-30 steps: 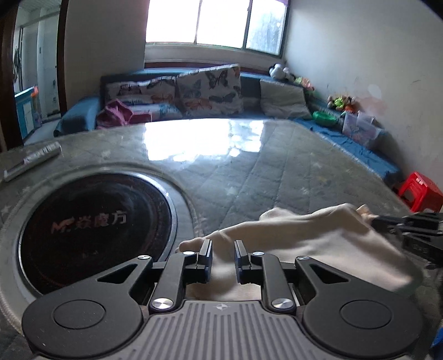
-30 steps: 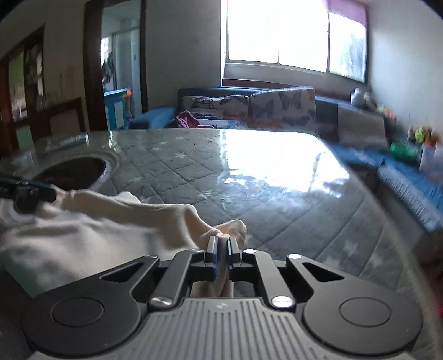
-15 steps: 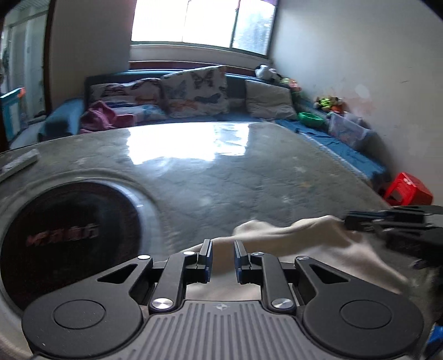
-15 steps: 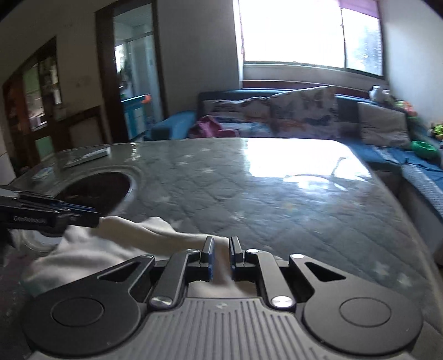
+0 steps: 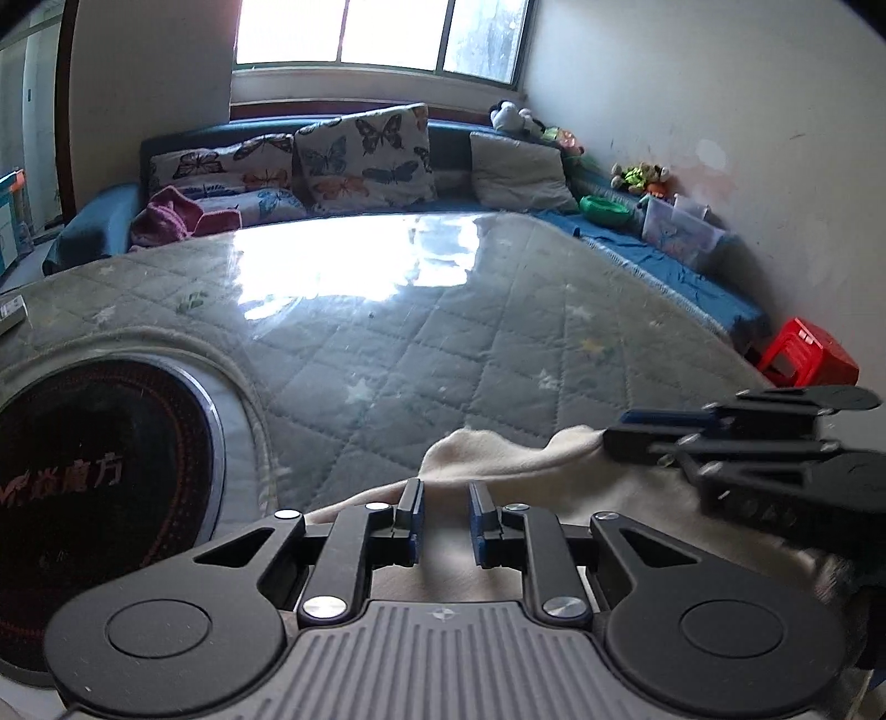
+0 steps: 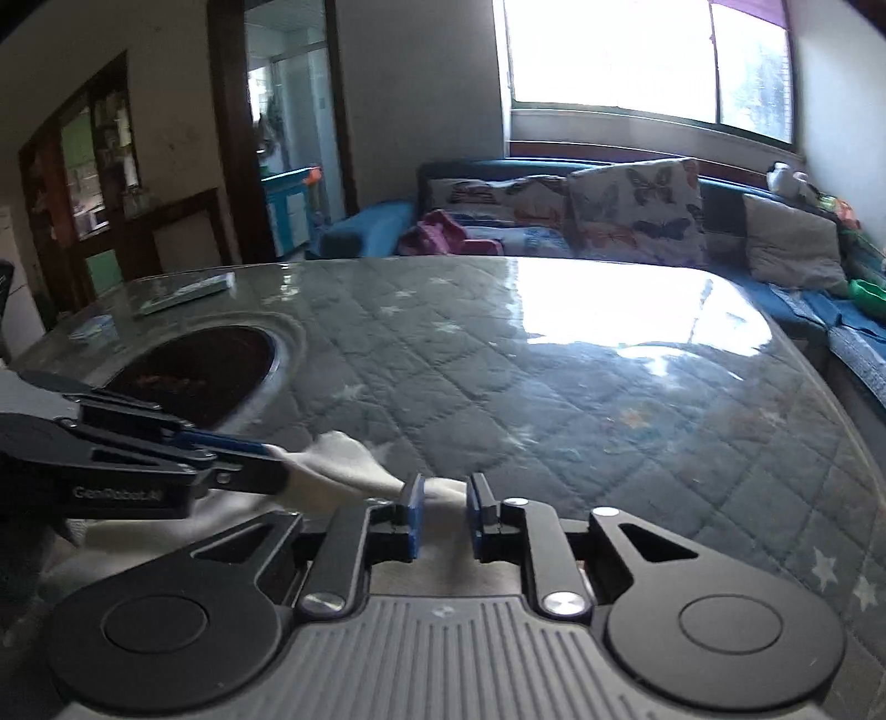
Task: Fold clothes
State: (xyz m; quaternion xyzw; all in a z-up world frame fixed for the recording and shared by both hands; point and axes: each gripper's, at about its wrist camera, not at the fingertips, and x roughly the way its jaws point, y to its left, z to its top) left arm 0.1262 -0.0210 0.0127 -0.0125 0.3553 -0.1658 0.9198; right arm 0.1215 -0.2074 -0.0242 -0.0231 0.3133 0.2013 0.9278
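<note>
Cream cloth [image 5: 498, 465] is lying bunched at the near edge of the table [image 5: 443, 343], which has a quilted star-pattern cover under a glossy sheet. Left gripper [image 5: 446, 518] sits right over the cloth with its jaws a little apart; cloth shows in the gap between the blue pads, but they don't look pressed on it, so I'd call it loosely spread rather than pinching. Right gripper [image 6: 443, 512] is in about the same pose: its jaws are opening right now, with a bit of the cloth's [image 6: 343, 459] edge lying in the gap and not clamped. In the left wrist view the right gripper [image 5: 614, 437] comes in from the right side with its tips at the far corner of the cloth; in the right wrist view the left gripper [image 6: 277, 462] comes in from the left and its tips meet a raised white fold. To the left of the cloth there's a round black hotplate [image 5: 94, 487] set into the table, with pale lettering on it. Behind the table is a blue sofa [image 5: 111, 232] with butterfly cushions [image 5: 365, 158], a bright window [image 5: 382, 33] above it, and a red stool [image 5: 808, 360] near the right wall.
</note>
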